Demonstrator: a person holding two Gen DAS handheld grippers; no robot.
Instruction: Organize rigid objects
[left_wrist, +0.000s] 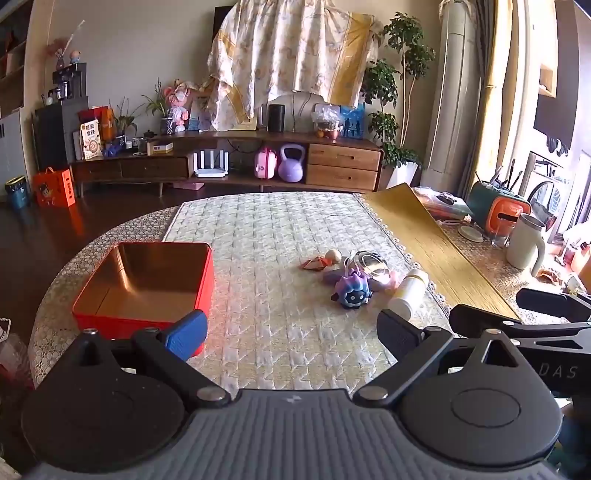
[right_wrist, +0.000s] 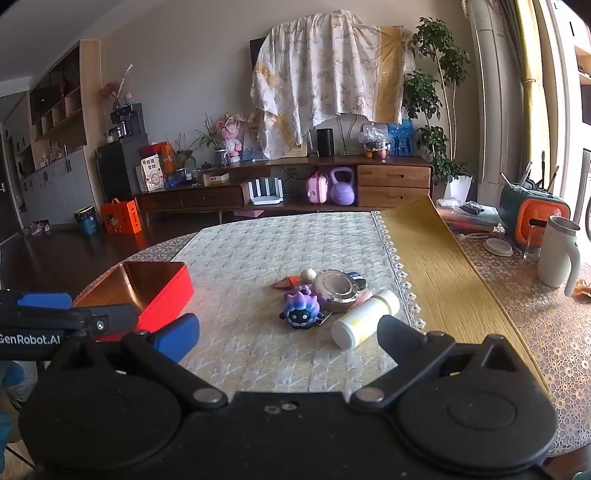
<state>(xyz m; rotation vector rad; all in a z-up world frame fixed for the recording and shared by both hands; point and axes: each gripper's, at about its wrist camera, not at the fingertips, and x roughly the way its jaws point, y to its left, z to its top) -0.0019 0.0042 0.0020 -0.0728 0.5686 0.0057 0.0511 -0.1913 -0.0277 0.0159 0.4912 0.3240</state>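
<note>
An empty red tin box (left_wrist: 147, 284) with a gold inside sits on the quilted cloth at the left; it also shows in the right wrist view (right_wrist: 155, 291). A small pile lies mid-table: a purple-blue spiky toy (left_wrist: 351, 290) (right_wrist: 301, 310), a round metal ashtray (left_wrist: 365, 264) (right_wrist: 336, 290), a white-yellow bottle on its side (left_wrist: 408, 291) (right_wrist: 364, 319), a small round ball (right_wrist: 308, 274) and an orange folded piece (left_wrist: 314, 263). My left gripper (left_wrist: 291, 332) is open and empty, near the box's front corner. My right gripper (right_wrist: 288, 338) is open and empty, just short of the bottle.
A yellow mat (right_wrist: 436, 258) lies right of the quilted cloth (left_wrist: 277, 240). A white mug (right_wrist: 556, 254), an orange-green holder (right_wrist: 532, 214) and a coaster stand at the far right. The right gripper's body (left_wrist: 524, 321) shows at the left wrist view's right edge.
</note>
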